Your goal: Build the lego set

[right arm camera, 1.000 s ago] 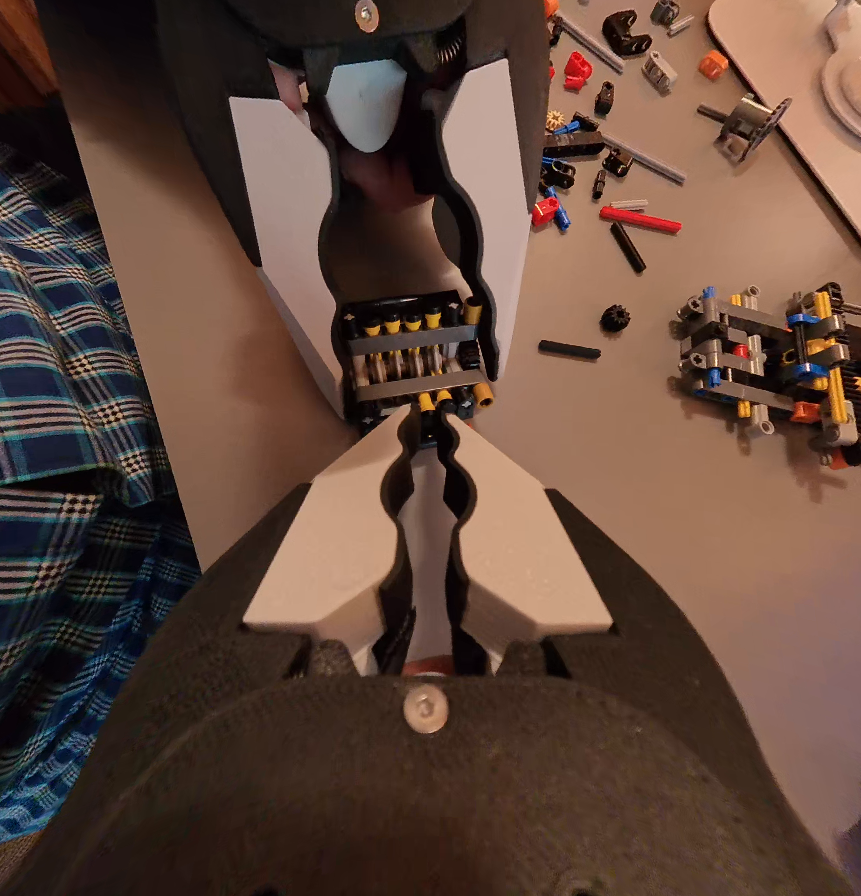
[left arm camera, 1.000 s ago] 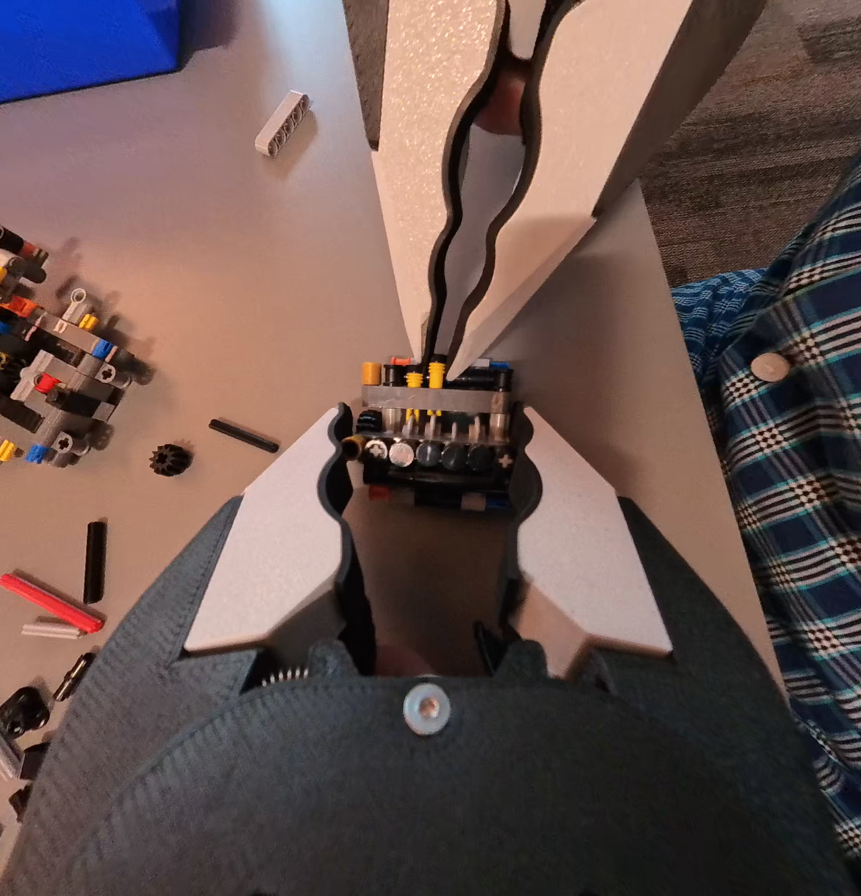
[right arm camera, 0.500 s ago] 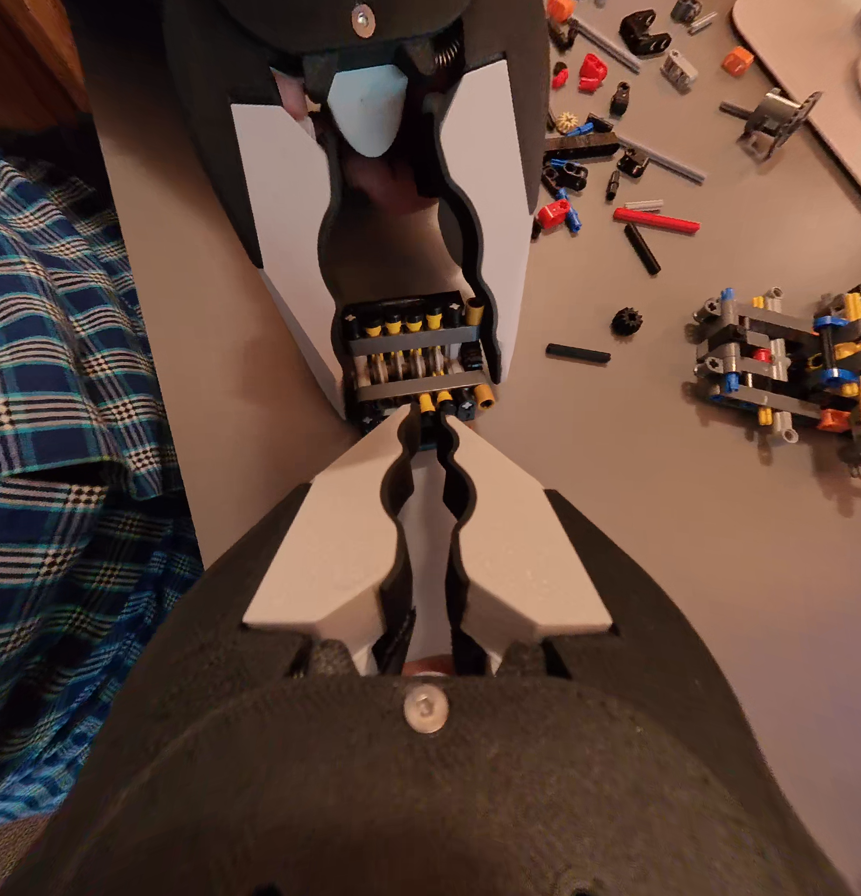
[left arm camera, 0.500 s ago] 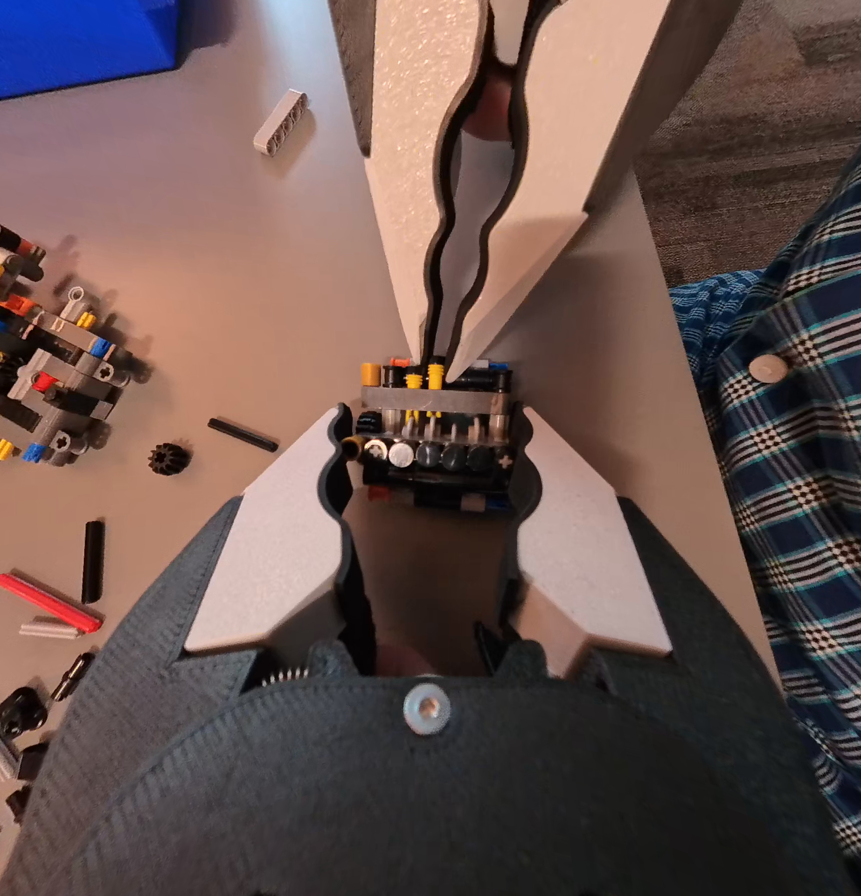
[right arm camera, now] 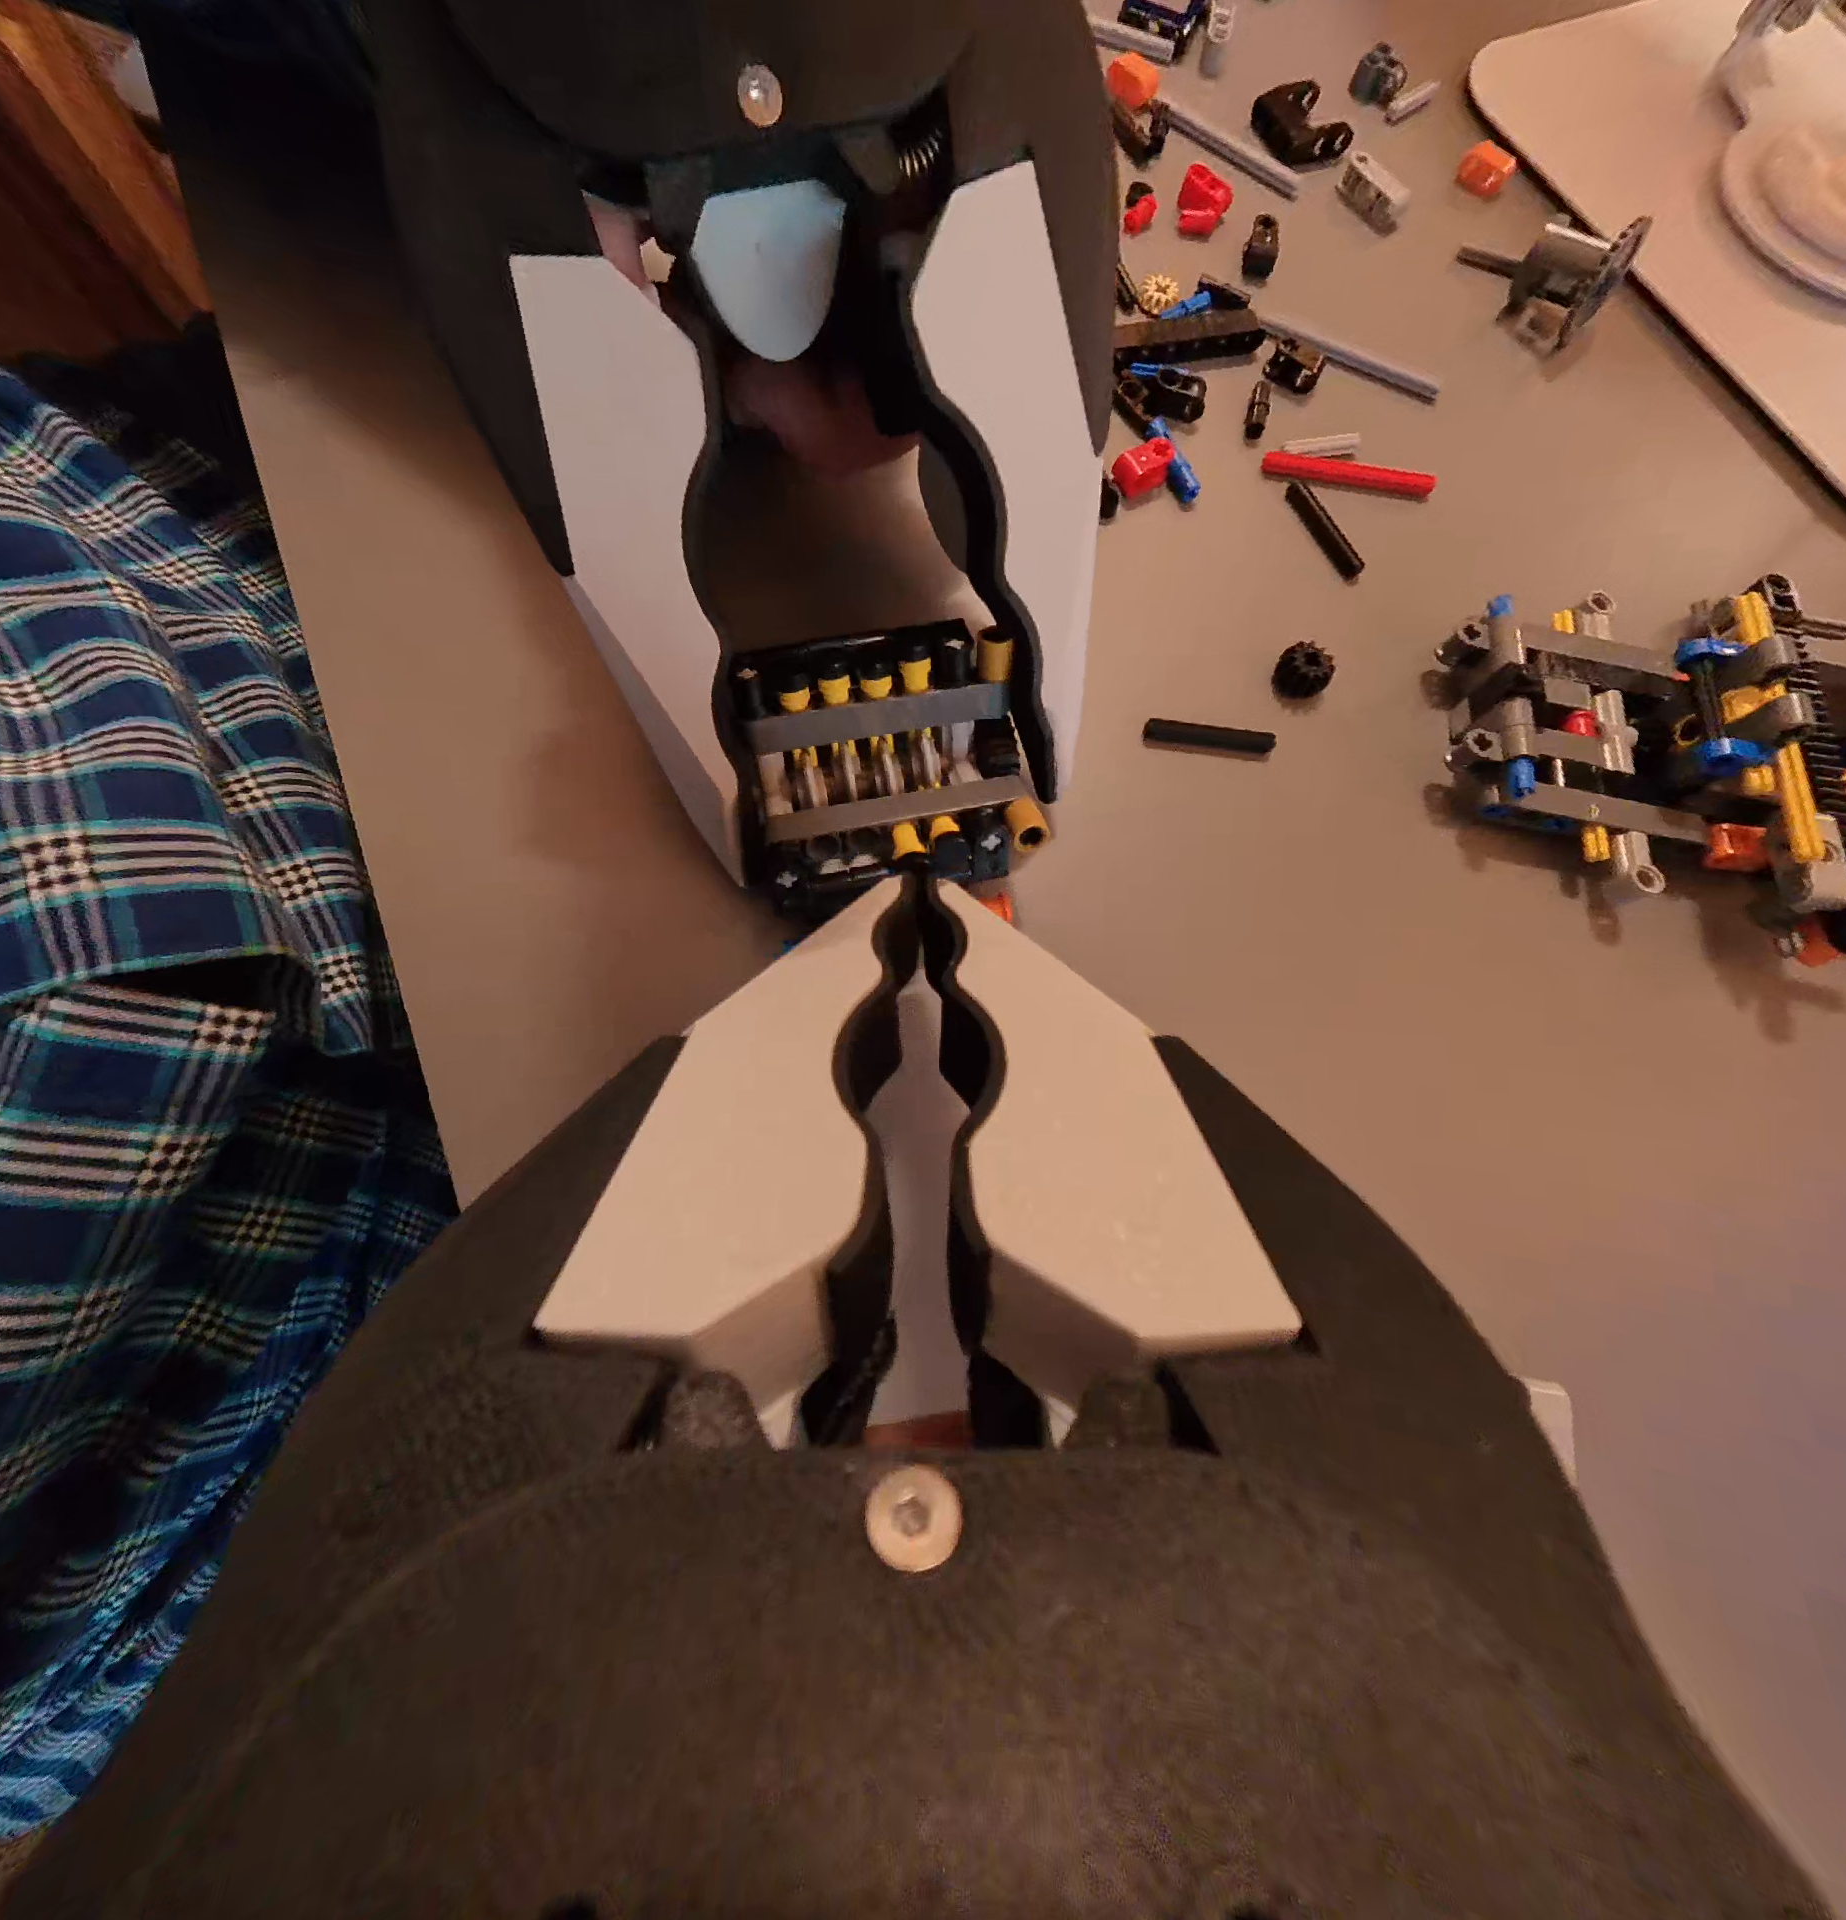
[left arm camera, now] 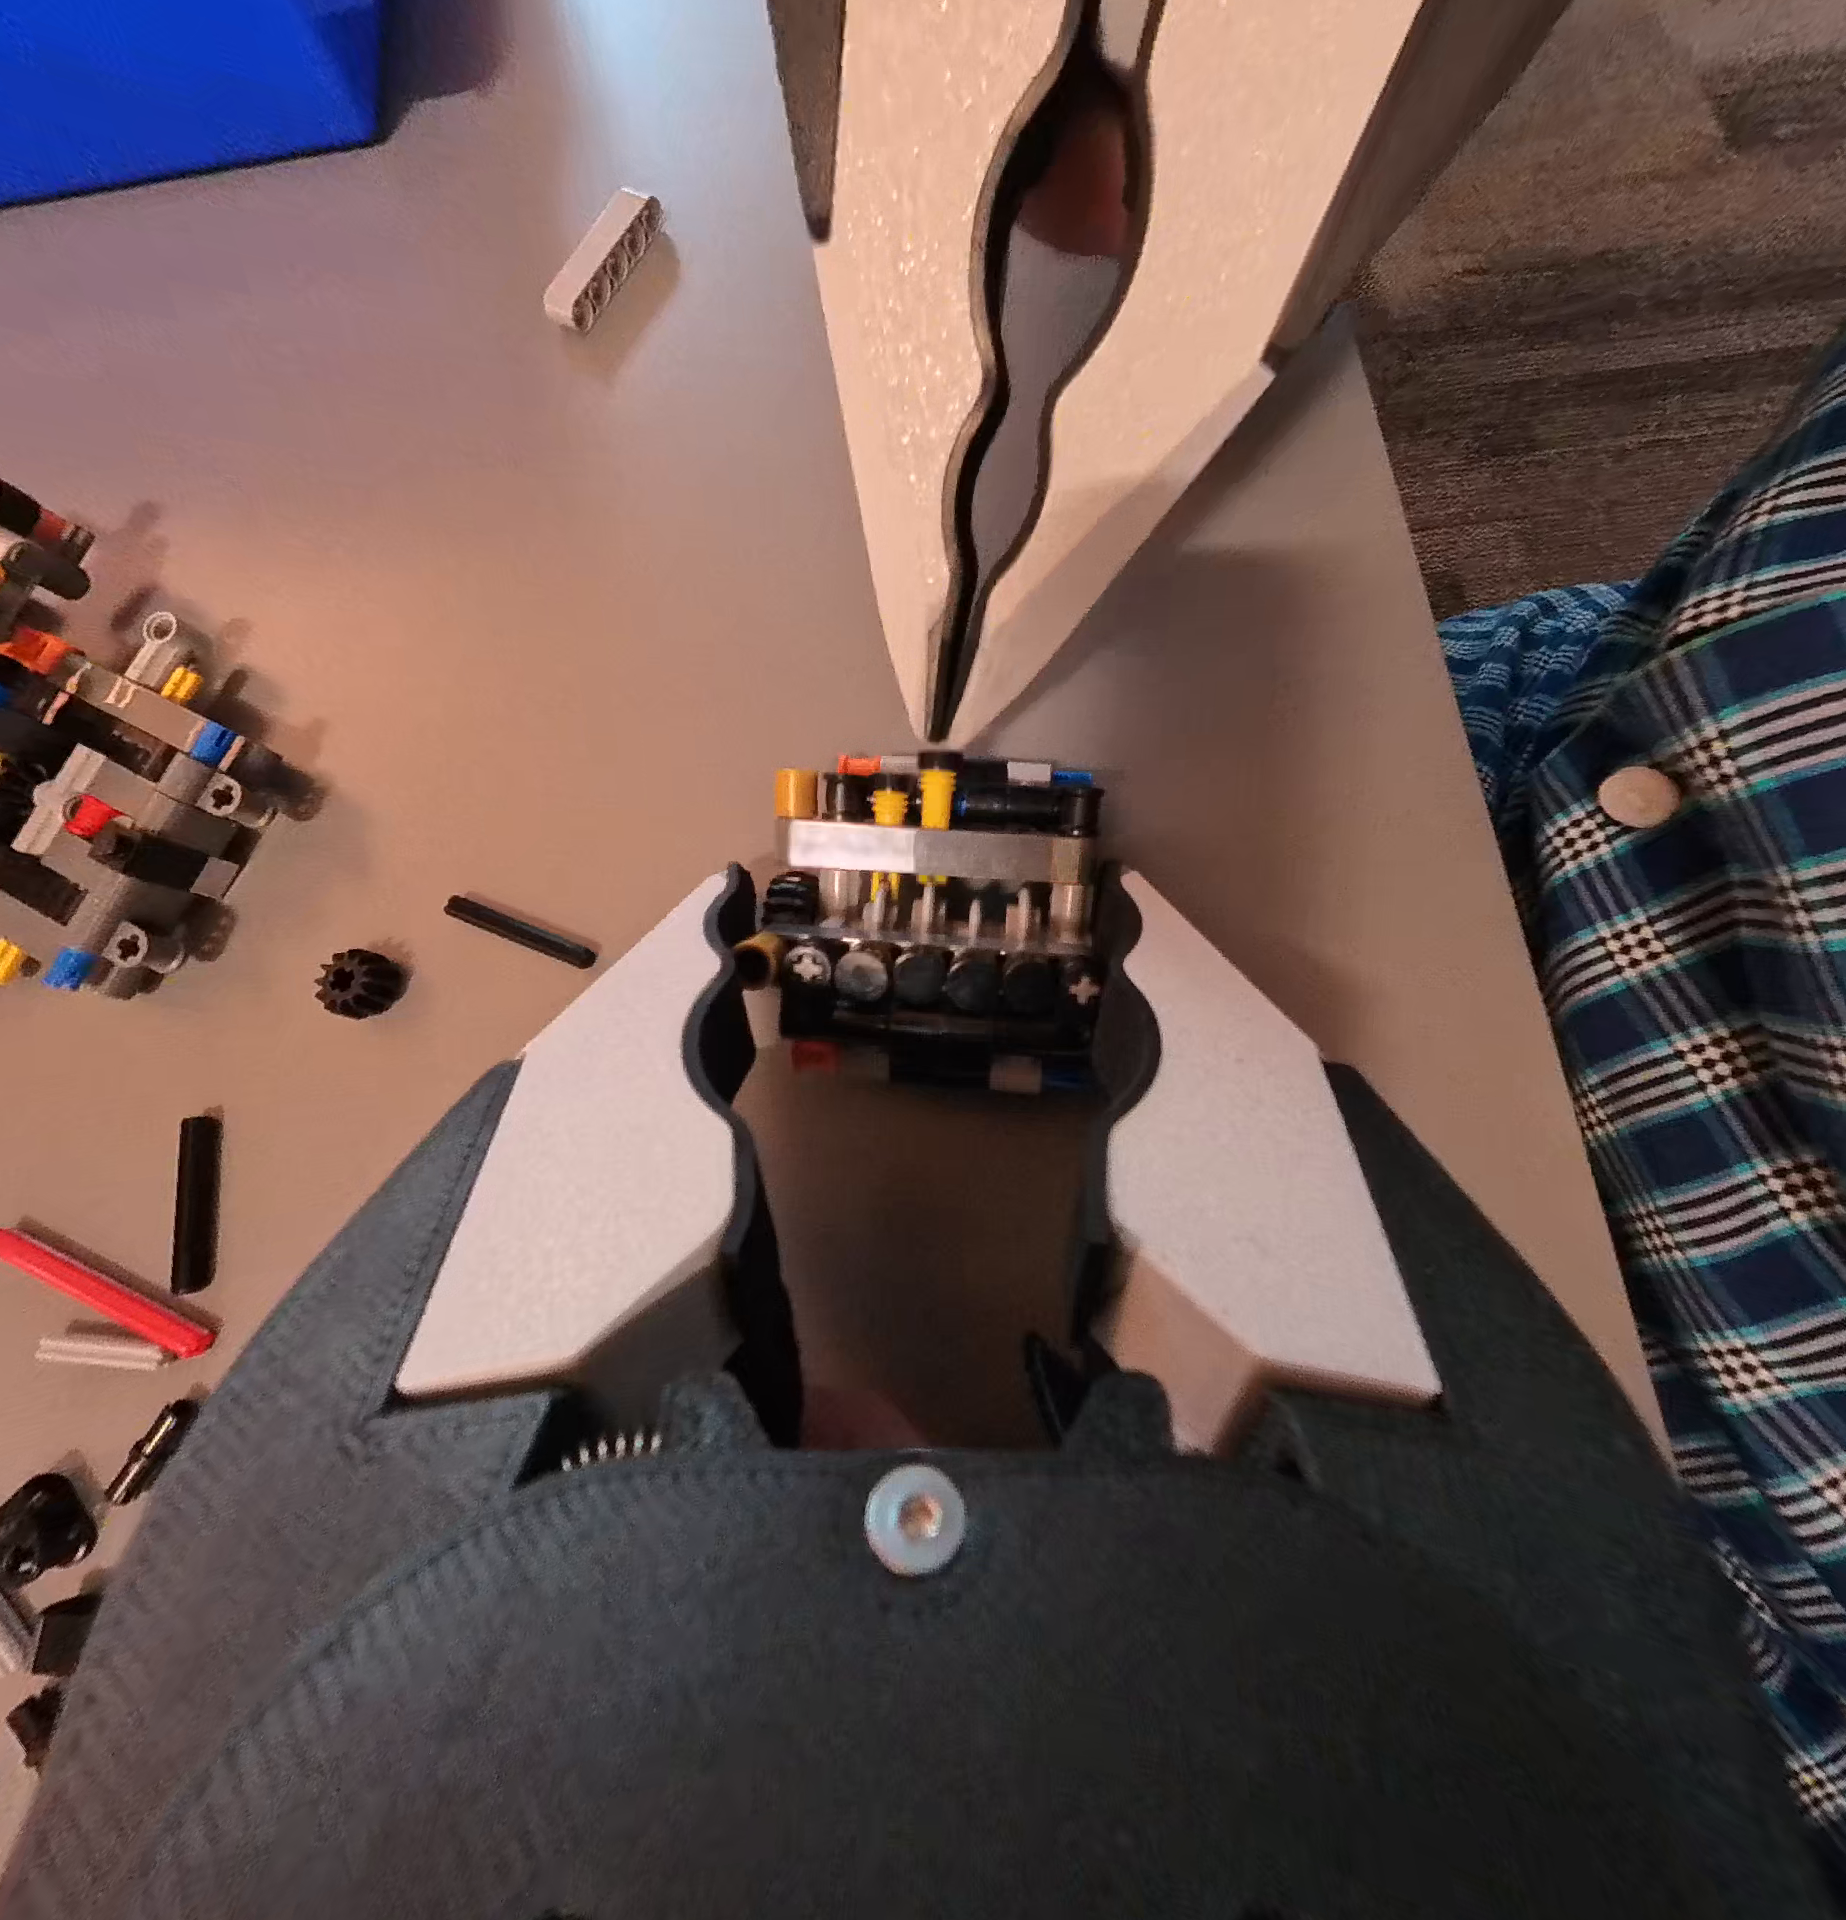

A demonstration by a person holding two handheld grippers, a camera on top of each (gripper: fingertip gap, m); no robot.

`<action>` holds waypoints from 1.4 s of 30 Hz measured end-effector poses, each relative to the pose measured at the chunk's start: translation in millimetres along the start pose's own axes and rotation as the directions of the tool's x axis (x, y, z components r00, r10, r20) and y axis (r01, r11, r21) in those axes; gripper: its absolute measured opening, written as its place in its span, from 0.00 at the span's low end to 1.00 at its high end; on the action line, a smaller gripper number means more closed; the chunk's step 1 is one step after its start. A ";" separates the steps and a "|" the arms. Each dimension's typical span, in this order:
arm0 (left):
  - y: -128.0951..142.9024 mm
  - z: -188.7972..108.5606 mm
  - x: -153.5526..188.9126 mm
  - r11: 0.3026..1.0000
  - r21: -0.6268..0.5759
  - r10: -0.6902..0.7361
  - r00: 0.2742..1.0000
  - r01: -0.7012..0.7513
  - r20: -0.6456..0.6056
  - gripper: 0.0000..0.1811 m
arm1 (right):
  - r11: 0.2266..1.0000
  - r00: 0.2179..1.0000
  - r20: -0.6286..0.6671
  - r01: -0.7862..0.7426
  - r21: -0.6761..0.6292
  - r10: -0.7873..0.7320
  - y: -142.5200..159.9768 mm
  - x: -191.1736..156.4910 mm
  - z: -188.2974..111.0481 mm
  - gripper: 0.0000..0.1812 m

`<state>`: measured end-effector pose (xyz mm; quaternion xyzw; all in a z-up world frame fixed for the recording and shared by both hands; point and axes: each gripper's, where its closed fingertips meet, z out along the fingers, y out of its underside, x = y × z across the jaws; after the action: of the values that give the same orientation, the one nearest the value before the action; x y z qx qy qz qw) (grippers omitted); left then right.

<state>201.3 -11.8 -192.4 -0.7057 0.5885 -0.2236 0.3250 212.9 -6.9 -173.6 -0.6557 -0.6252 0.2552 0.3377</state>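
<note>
Lego block (left arm camera: 934, 914) clamped inside left hand-held gripper (left arm camera: 924, 935), tabletop-level

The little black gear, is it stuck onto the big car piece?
No, the little black gear lies alone on the table, apart from the big car piece.

Opposed close wrist views, sharing tabletop (left arm camera: 545, 499)

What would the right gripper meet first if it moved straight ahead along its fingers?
Most likely the small lego assembly held by the left gripper. The right gripper, nearly closed, already sits at its yellow pins; whether they touch is unclear.
</note>
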 end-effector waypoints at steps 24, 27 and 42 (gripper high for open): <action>-1.6 -0.5 1.0 1.000 -0.001 -0.007 1.000 0.007 0.001 0.36 | 0.999 0.999 0.001 -0.037 0.027 0.037 -1.1 2.9 -7.0 0.00; -1.8 -0.6 1.2 1.000 -0.001 -0.008 1.000 0.008 0.000 0.36 | 0.998 0.999 0.002 -0.032 0.045 0.032 -4.2 0.7 -5.7 0.00; -2.1 -0.4 0.9 1.000 -0.001 -0.007 1.000 0.007 0.002 0.36 | 0.994 0.996 0.044 -0.077 0.081 0.073 -4.3 -1.2 -3.4 0.00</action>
<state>202.6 -12.6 -190.6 -0.7081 0.5859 -0.2236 0.3246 212.6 -8.5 -168.2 -0.6588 -0.5960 0.3067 0.3416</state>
